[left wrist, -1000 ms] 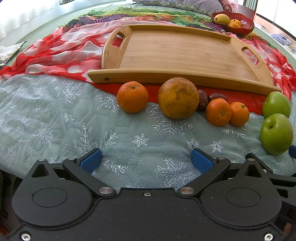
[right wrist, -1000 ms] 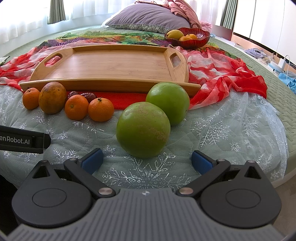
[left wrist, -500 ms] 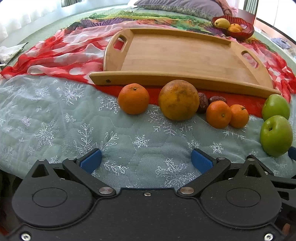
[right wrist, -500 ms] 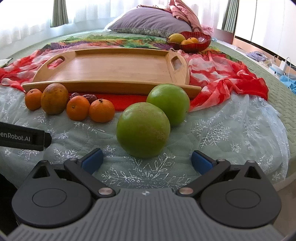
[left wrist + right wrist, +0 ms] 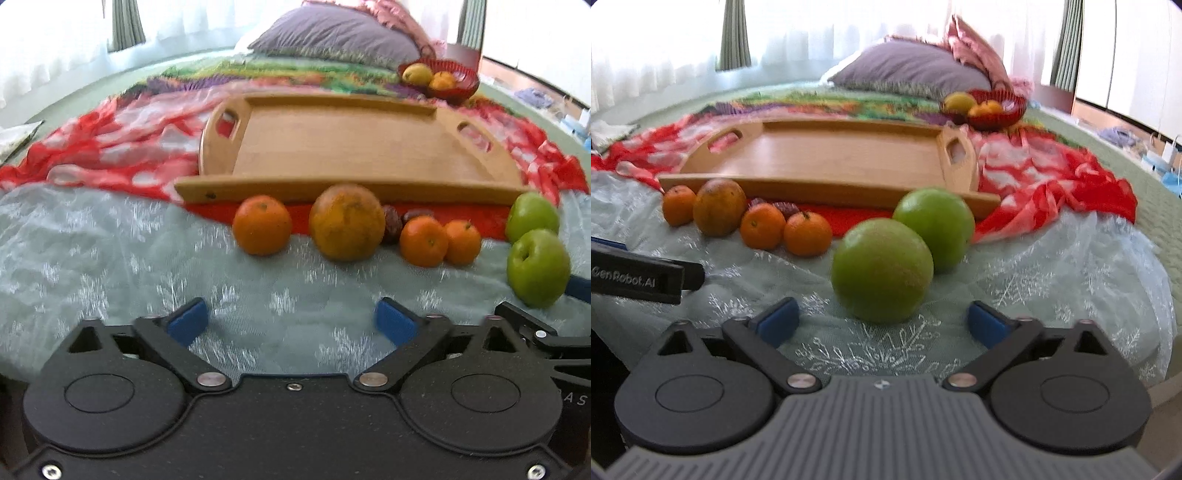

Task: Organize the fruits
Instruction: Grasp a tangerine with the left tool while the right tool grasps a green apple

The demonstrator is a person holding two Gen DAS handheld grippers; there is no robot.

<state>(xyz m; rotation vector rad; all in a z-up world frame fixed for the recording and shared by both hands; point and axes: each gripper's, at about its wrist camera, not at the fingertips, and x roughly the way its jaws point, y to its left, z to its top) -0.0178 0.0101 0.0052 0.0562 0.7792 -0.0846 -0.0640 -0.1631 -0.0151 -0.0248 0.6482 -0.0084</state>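
An empty wooden tray point(image 5: 354, 147) point(image 5: 831, 158) lies on the bed. Along its near edge sit a small orange point(image 5: 262, 225), a large mottled orange point(image 5: 347, 221) point(image 5: 719, 212), two dark dates point(image 5: 392, 223), two small oranges point(image 5: 424, 242) point(image 5: 808, 233) and two green apples point(image 5: 537, 267) point(image 5: 882, 269). My left gripper point(image 5: 291, 319) is open and empty, short of the oranges. My right gripper point(image 5: 882, 319) is open, just short of the near apple, with the far apple point(image 5: 934, 227) behind it.
A red bowl point(image 5: 441, 79) point(image 5: 988, 105) holding fruit stands behind the tray beside a purple pillow point(image 5: 908, 70). A red and white scarf point(image 5: 110, 147) lies under the tray. The bed's right edge point(image 5: 1156, 295) drops off. The left gripper's body point(image 5: 642, 278) shows at left in the right wrist view.
Both cameras have tilted up and the views are blurred from motion. The fruit and tray have not moved. Both grippers stay open.
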